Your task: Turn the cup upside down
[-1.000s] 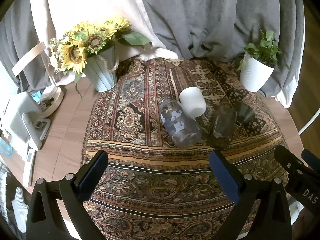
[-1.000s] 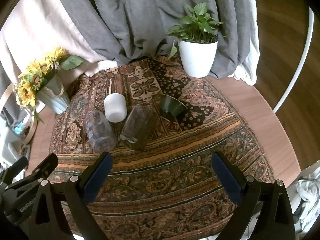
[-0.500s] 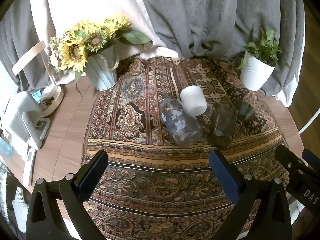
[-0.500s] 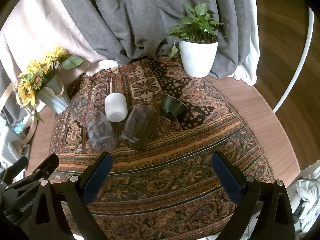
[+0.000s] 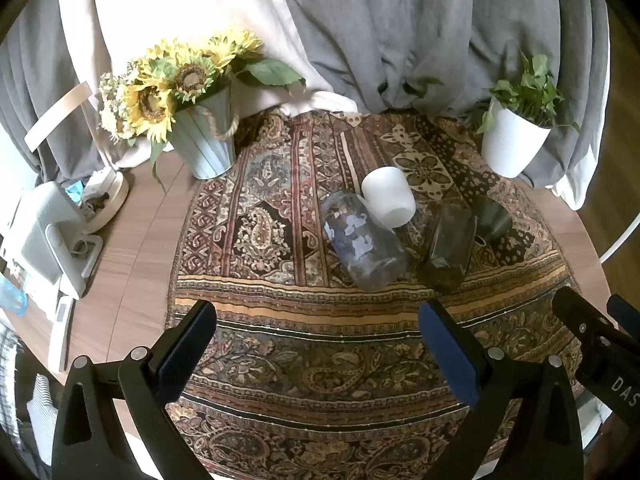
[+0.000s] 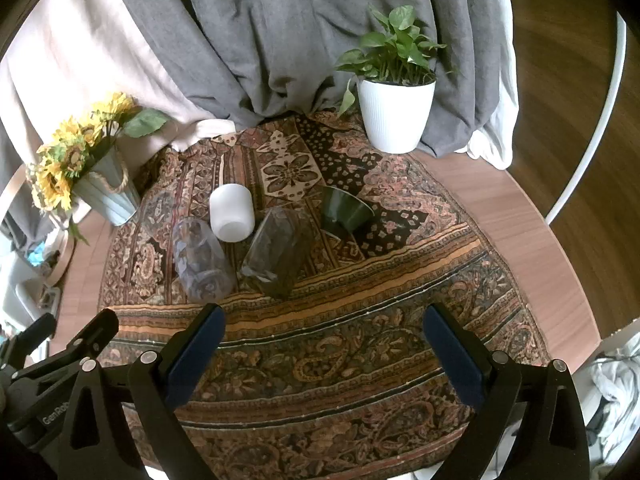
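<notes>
Several cups lie on their sides on a patterned cloth (image 5: 320, 340): a clear printed glass (image 5: 362, 242), a white cup (image 5: 389, 196), a dark smoky glass (image 5: 450, 252) and a dark green cup (image 5: 492, 216). They also show in the right wrist view: clear glass (image 6: 202, 260), white cup (image 6: 233, 212), smoky glass (image 6: 278, 254), green cup (image 6: 346, 210). My left gripper (image 5: 318, 348) is open and empty, well short of the cups. My right gripper (image 6: 324, 350) is open and empty too, near the front of the cloth (image 6: 340, 360).
A sunflower pot (image 5: 204, 140) stands at the back left and a white plant pot (image 5: 514, 144) at the back right. Grey curtains hang behind. White devices (image 5: 44, 240) sit on the wooden table's left edge. The other gripper (image 5: 600, 344) shows at the right.
Both views have shifted only slightly. The cups lie as before and both grippers stay open.
</notes>
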The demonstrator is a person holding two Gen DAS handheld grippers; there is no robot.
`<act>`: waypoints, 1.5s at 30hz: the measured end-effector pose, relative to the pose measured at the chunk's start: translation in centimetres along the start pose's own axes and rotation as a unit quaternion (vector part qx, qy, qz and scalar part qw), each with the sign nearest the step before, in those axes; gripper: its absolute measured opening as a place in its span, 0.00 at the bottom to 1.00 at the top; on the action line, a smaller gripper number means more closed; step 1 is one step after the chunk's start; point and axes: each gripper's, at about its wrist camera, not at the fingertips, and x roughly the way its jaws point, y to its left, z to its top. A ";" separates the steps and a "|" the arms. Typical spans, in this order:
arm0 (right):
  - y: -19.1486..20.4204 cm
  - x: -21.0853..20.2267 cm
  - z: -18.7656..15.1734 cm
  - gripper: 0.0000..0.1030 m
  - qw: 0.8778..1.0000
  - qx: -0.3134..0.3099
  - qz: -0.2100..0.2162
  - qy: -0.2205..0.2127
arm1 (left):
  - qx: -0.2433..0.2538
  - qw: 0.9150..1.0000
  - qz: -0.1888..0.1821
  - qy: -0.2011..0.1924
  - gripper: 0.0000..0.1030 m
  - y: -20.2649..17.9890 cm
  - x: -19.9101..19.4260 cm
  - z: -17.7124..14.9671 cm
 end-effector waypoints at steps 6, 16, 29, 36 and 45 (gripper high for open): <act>0.0 0.0 0.0 0.97 1.000 0.001 0.000 0.000 | 0.001 1.000 0.001 0.000 1.00 0.0 0.0 0.0; 0.0 0.0 0.0 0.97 1.000 0.000 0.000 0.000 | 0.003 1.000 0.002 0.001 1.00 0.1 0.0 -0.1; 0.7 0.7 0.0 0.97 1.000 -0.005 -0.001 0.005 | 0.003 1.000 0.002 0.009 1.00 0.6 0.7 0.3; 1.3 1.7 0.3 0.97 1.000 -0.009 -0.002 0.014 | 0.002 1.000 0.001 0.018 1.00 1.1 1.7 0.6; 2.3 3.6 0.7 0.97 1.000 -0.004 0.001 0.021 | -0.001 0.999 0.006 0.032 1.00 2.0 3.6 1.3</act>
